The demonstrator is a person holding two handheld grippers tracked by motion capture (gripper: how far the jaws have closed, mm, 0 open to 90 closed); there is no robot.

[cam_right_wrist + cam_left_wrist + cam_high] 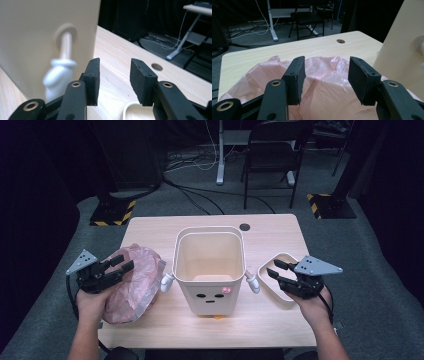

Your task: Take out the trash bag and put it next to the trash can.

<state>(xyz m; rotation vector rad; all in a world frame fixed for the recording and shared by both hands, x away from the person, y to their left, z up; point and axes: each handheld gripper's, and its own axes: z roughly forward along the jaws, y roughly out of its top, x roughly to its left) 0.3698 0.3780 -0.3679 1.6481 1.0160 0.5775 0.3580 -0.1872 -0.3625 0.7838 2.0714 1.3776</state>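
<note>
A cream bin point(210, 297) with a drawn face and two small white arms stands open at the table's middle, empty inside. Left of it lies a crumpled pink plastic bag point(142, 280). My left gripper point(126, 263) hovers over the bag's left side, its jaws open with nothing pinched; in the left gripper view the left gripper point(325, 75) frames the bag point(324, 92), beside the bin wall point(402, 50). A cream lid point(267, 281) lies right of the bin. My right gripper point(273, 267) is open just above it, near the bin's arm point(60, 72).
The wooden table point(165, 330) has a cable hole point(244, 227) at its far edge. Beyond it on the grey floor stand a black chair point(272, 155), a white desk leg point(220, 165), loose cables and two hazard-striped bases point(114, 214).
</note>
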